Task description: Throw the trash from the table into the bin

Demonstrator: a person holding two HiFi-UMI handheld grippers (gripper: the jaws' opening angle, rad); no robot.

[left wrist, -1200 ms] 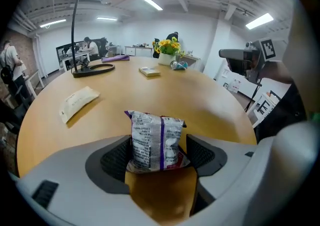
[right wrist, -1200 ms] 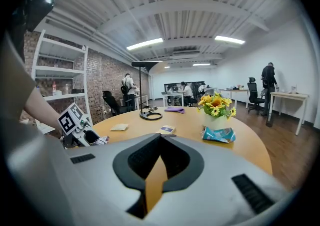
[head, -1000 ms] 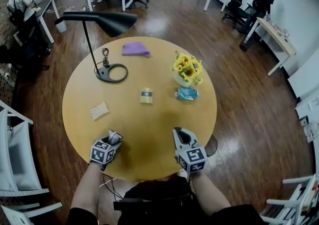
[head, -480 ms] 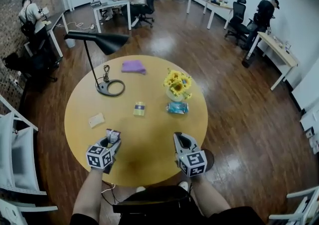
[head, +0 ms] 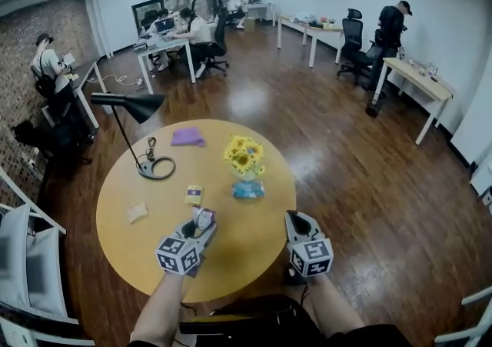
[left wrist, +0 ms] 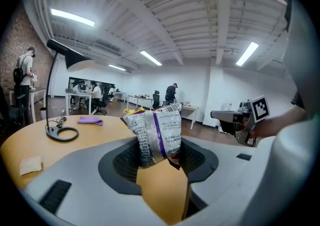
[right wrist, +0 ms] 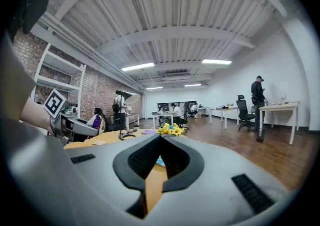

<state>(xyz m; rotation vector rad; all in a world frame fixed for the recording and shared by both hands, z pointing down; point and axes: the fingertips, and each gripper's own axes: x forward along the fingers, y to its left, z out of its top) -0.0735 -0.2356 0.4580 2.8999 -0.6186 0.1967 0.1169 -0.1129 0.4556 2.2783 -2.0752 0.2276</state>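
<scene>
Crumpled silver-and-purple snack wrapper [left wrist: 156, 130]: the left hand-held gripper [head: 200, 224] has just closed on it and lifted it clear of the round wooden counter [head: 238, 241]; bin transfer comes next. On the right hand-held gripper [head: 301, 224], jaws together, empty.

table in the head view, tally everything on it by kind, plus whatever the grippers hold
desk lamp: 1
purple cloth: 1
sunflower vase: 1
wrappers lying on the table: 2, blue wrapper and yellow packet
beige card: 1
silver snack wrapper in the left gripper, whose jaws have just been closing on it: 1
right gripper, shut and empty: 0
total: 7
</scene>
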